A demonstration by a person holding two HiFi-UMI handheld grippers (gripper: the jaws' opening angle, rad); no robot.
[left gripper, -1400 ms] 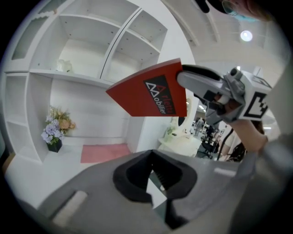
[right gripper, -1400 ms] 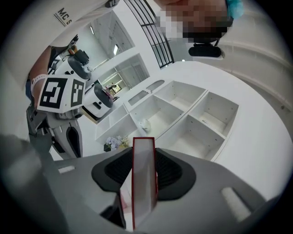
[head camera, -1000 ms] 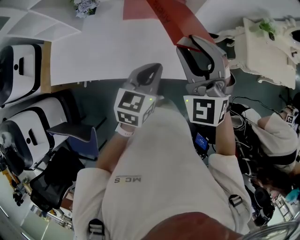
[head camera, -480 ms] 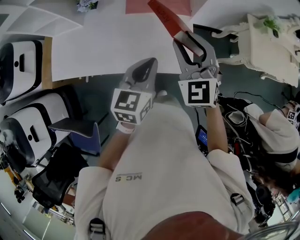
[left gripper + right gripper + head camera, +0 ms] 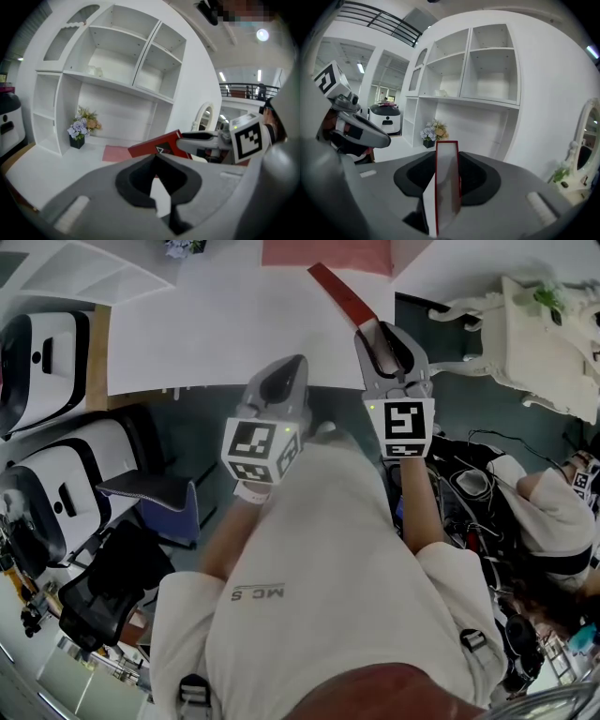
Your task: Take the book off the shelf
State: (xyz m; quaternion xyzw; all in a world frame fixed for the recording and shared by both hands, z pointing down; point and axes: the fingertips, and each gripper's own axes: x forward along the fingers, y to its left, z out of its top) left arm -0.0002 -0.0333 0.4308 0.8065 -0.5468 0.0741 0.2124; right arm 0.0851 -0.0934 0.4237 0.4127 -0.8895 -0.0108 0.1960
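step: book (image 5: 339, 292) off shelf (image 5: 478, 101) | right gripper (image 5: 382, 339) clamps its edge | left gripper (image 5: 287, 373) closed, empty | next: likely lay it on table (image 5: 187, 334)

Lab hall: white shelving (image 5: 112, 80), office chair (image 5: 94, 604)

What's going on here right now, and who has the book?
A person is working with a handheld gripper in each hand. The right gripper is shut on the red book and holds it out over the white desk, clear of the shelf unit. The left gripper is beside it, jaws together and empty.
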